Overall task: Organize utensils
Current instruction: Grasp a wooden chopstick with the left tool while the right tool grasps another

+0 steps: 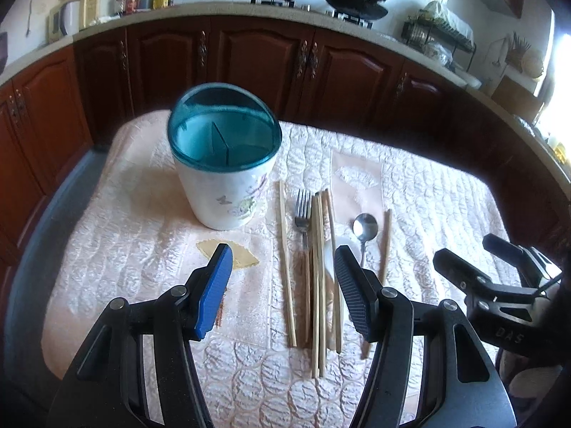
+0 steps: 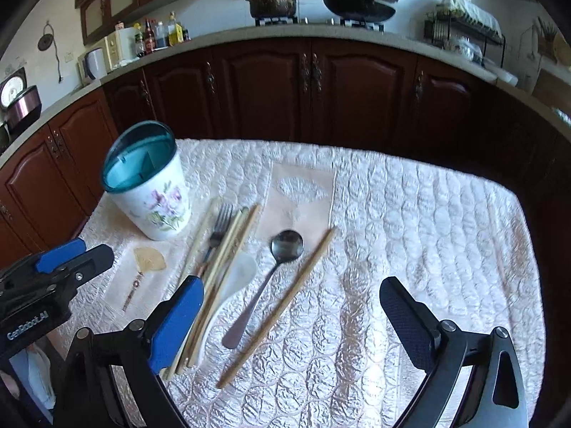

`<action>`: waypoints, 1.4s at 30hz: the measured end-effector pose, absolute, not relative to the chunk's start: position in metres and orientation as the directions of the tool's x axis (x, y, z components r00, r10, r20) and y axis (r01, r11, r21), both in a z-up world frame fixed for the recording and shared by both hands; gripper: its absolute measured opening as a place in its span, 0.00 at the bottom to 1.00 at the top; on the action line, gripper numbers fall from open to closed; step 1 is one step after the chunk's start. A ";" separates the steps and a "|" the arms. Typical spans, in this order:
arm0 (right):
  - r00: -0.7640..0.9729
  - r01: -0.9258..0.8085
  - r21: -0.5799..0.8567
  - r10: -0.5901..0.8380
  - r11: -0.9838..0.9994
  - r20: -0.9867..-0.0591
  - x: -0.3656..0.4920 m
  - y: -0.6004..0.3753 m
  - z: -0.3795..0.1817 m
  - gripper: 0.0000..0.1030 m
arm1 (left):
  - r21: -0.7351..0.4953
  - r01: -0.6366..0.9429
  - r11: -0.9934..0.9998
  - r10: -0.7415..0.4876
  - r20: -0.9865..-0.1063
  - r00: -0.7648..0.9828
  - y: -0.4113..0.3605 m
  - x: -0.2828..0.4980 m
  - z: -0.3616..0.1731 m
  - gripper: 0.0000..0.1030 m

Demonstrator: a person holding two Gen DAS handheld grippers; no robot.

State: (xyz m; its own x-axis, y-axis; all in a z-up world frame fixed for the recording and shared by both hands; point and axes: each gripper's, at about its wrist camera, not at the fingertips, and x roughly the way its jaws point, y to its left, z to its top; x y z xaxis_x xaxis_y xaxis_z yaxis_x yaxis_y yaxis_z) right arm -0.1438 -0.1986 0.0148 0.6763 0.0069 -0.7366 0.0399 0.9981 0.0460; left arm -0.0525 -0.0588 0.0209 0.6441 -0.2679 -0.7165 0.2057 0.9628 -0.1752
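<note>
Together, we hold both tongs wide apart and empty, left tongs (image 1: 282,281), right tongs (image 2: 291,315), above the quilted tabletop (image 2: 428,214). Chopsticks (image 1: 318,267), fork (image 1: 303,214) and spoon (image 2: 282,249) lie loose beside the empty holder (image 1: 225,164). Risk: the bunched chopsticks may scatter, or a nudge may tip the holder.

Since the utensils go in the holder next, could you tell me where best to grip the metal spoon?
Grip the metal spoon at mid-handle, from above, fingers straddling its thin shaft. It lies flat, and there it seems clear of the white spoon and lone chopstick.
</note>
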 end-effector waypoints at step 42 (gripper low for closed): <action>0.392 -0.086 0.530 0.517 0.844 -0.761 -0.050 -0.181 -0.074 0.06 | -0.229 0.247 0.942 -0.310 -0.876 0.370 -0.051 0.012 -0.075 0.04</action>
State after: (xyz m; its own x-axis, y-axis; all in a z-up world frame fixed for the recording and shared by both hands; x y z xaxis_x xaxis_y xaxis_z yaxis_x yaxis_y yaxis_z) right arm -0.0497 -0.1813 -0.0740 0.3920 0.5175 -0.7606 -0.0864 0.8439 0.5296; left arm 0.0123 -0.0511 -0.0746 0.3705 -0.3100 -0.8756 0.2474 0.9415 -0.2287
